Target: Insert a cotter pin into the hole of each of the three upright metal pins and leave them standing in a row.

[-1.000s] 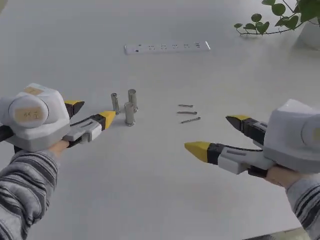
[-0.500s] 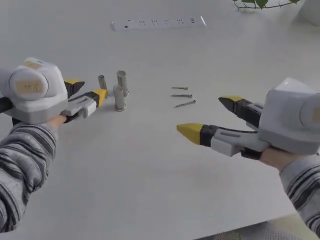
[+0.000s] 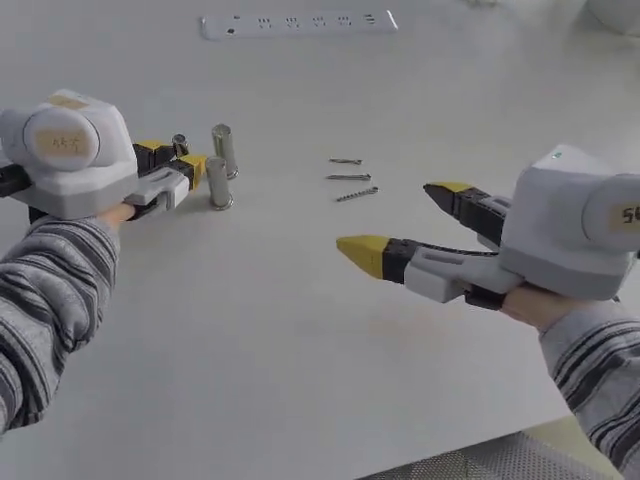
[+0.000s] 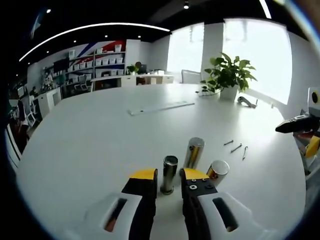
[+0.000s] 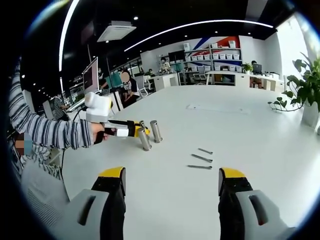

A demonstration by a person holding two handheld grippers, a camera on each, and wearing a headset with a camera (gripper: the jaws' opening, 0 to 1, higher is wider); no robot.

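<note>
Three upright metal pins stand close together left of centre. My left gripper (image 3: pixel 172 157) (image 4: pixel 169 175) has its jaws drawn in on the leftmost metal pin (image 3: pixel 180 145) (image 4: pixel 170 167). The other two pins (image 3: pixel 223 150) (image 3: pixel 218 183) stand just right of it, also seen as pins (image 4: pixel 194 151) (image 4: pixel 217 170). Three cotter pins (image 3: pixel 348 177) (image 4: pixel 236 147) (image 5: pixel 201 158) lie flat on the white table, to the right of the pins. My right gripper (image 3: pixel 400 220) (image 5: pixel 171 175) hovers open and holds nothing, nearer me than the cotter pins.
A white power strip (image 3: pixel 295 22) (image 4: pixel 160 106) lies at the far side of the table. A potted plant (image 4: pixel 227 77) (image 5: pixel 305 95) stands at the back right. The near table (image 3: pixel 260 340) is bare white surface.
My left gripper has moved forward to the pin group and its jaws have narrowed around the leftmost pin. The right gripper stays open; the head camera has tilted down.
</note>
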